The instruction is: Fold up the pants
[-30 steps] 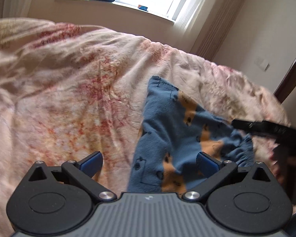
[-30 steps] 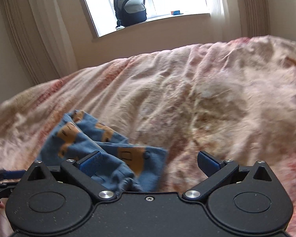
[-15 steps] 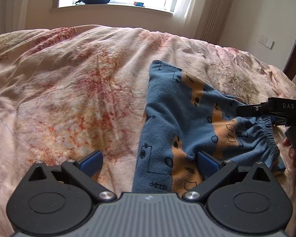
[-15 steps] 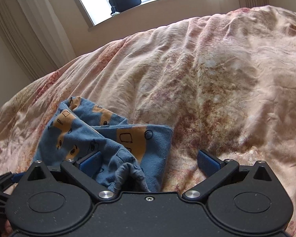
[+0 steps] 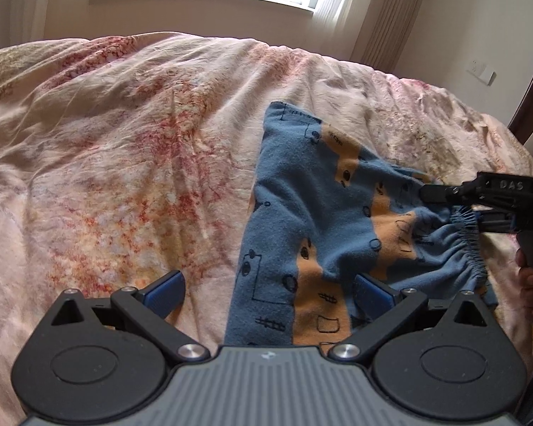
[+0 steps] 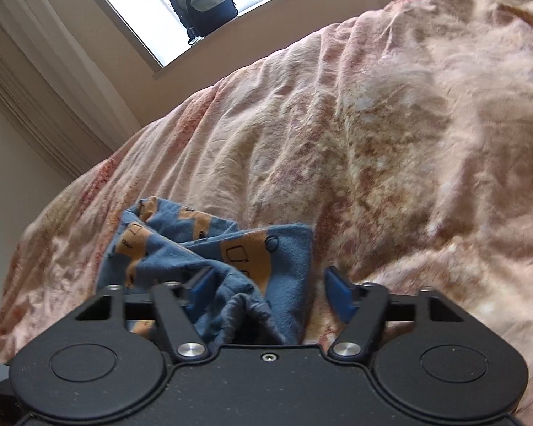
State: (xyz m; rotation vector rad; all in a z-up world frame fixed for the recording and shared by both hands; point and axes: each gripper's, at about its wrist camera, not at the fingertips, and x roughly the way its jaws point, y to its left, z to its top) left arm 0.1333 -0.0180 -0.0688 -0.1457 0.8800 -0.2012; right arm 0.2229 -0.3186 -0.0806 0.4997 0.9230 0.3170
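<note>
Your right gripper (image 6: 270, 293), nearer, closes around the pants (image 6: 231, 248) waistband; legs extend ahead; left gripper (image 5: 268, 293) gapes empty.

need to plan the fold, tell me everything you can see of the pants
The pants are small, soft blue knit with orange patches and black doodle outlines. They lie crumpled on the floral bedspread, one leg stretched away, the gathered elastic waistband bunched near the bed's edge. The right gripper is closing around the waistband fabric; the left gripper stands open over the nearer leg.
</note>
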